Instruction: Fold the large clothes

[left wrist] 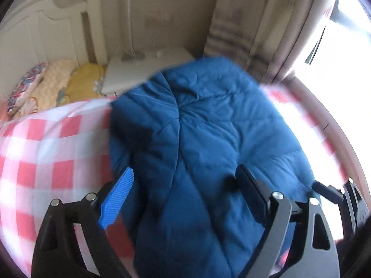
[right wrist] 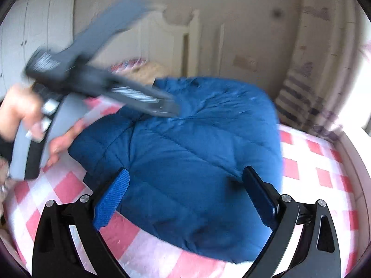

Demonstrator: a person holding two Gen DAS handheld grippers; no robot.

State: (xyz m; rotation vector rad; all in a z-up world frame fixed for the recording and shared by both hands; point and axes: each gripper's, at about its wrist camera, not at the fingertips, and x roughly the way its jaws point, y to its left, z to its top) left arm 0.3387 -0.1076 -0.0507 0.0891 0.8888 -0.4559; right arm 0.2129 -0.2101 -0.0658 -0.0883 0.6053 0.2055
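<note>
A blue quilted puffer jacket [left wrist: 208, 127] lies bunched on a pink-and-white checked bed cover [left wrist: 46, 150]. My left gripper [left wrist: 185, 178] is open, its blue-padded fingers [left wrist: 117, 199] wide apart just above the jacket's near part. The jacket also shows in the right wrist view [right wrist: 197, 150], lying in a thick mound. My right gripper [right wrist: 185, 180] is open above the jacket's near edge, holding nothing. In the right wrist view the left gripper [right wrist: 172, 110] shows blurred at upper left, held by a hand [right wrist: 20, 111], its tip over the jacket's far left side.
The checked bed cover [right wrist: 313, 173] spreads around the jacket. Pillows and folded bedding [left wrist: 53, 85] lie by a white headboard [left wrist: 46, 34]. A white bedside table [left wrist: 143, 69] stands behind the jacket. Curtains [left wrist: 255, 34] and a bright window [left wrist: 343, 58] are at the right.
</note>
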